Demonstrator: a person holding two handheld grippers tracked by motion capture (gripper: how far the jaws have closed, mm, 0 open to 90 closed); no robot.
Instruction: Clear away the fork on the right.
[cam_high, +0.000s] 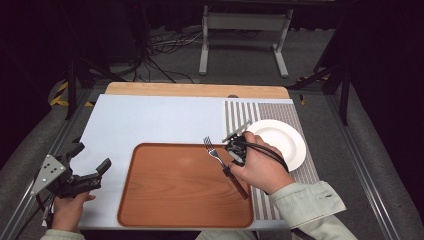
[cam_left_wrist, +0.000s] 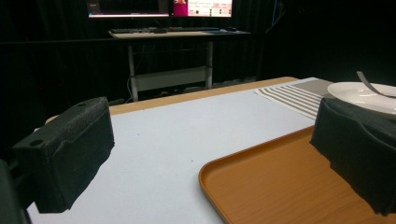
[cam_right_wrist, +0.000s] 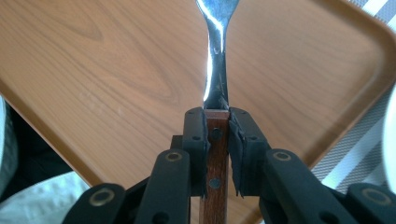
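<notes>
Two tools: right tool (cam_right_wrist: 217, 140) clamps fork (cam_right_wrist: 215, 70) handle over tray (cam_high: 165, 195); left tool (cam_left_wrist: 210, 154) wide open, empty.

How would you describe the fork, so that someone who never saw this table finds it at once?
Start at the big wooden tray near the table's front edge and go to its right side. There the right gripper is shut on the fork, the one piece of cutlery: steel tines and neck, dark wooden riveted handle.

A: Where is the left gripper (cam_high: 92, 172)?
B: Low at the left, in the left hand (cam_high: 67, 210), jaws spread wide apart.
A: And the right gripper (cam_right_wrist: 217, 140)?
B: Right hand (cam_high: 262, 167) reaches forward, jaws pressed tight together.
</notes>
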